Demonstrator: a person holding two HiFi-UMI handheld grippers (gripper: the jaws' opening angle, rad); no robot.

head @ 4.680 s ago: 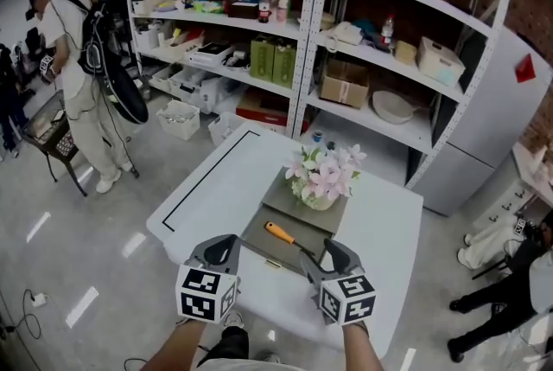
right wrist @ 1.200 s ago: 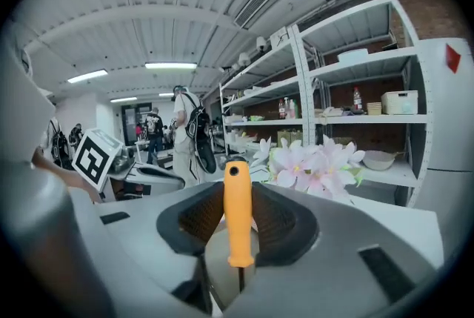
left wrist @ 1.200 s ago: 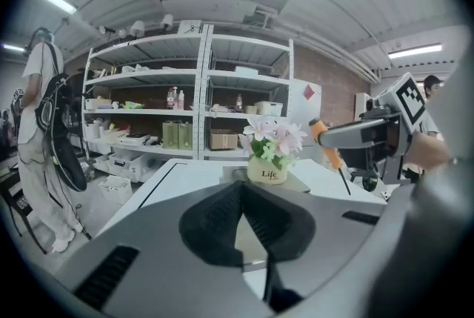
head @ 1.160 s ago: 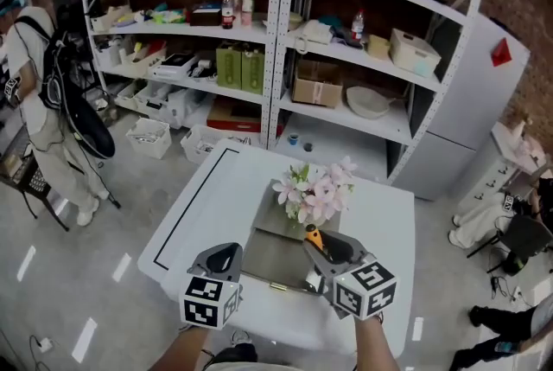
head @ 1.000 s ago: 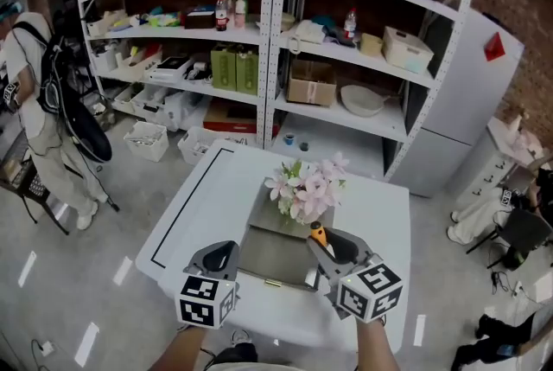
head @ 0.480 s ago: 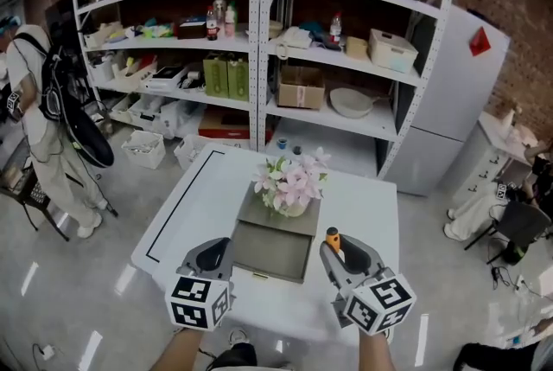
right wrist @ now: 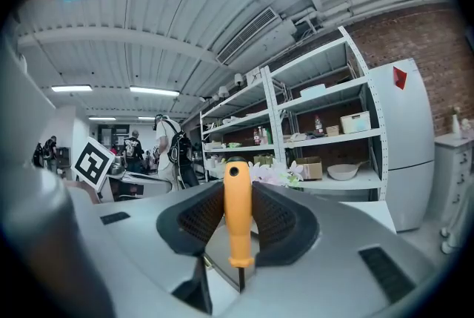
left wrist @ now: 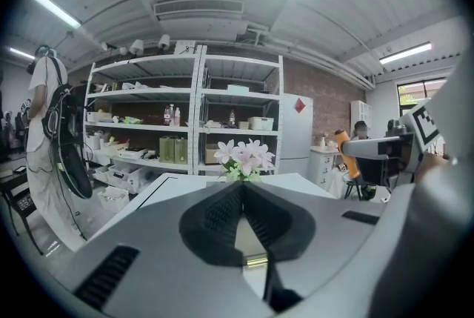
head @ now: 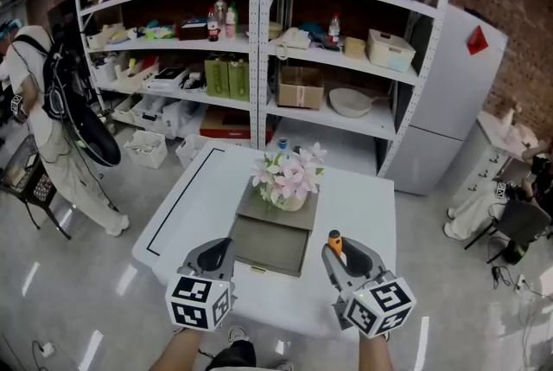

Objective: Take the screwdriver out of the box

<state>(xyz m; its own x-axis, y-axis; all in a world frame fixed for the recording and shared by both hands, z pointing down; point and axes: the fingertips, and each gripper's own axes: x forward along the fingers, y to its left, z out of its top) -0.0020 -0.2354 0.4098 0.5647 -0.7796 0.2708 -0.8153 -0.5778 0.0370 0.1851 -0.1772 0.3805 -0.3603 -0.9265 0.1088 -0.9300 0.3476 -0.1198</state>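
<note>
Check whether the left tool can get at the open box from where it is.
Probably yes. The left tool, shut and empty, is by the near left corner of the box, nothing lying between them; the right tool, shut on the screwdriver, is off to the right.

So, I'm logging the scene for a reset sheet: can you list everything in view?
table: one, white, centre of the floor
box: one, grey, open, middle of the table
flowers: one bunch, pink and white, at the box's far end
screwdriver: one, orange handle, out of the box, upright in the right tool
shelving: two bays, white, stocked, behind the table
cabinet: one, pale grey, right of the shelving
bystander: one, light clothes, dark backpack, far left
left tool: one, grey, shut, empty, near table edge
right tool: one, grey, shut on the screwdriver, right of the box
</note>
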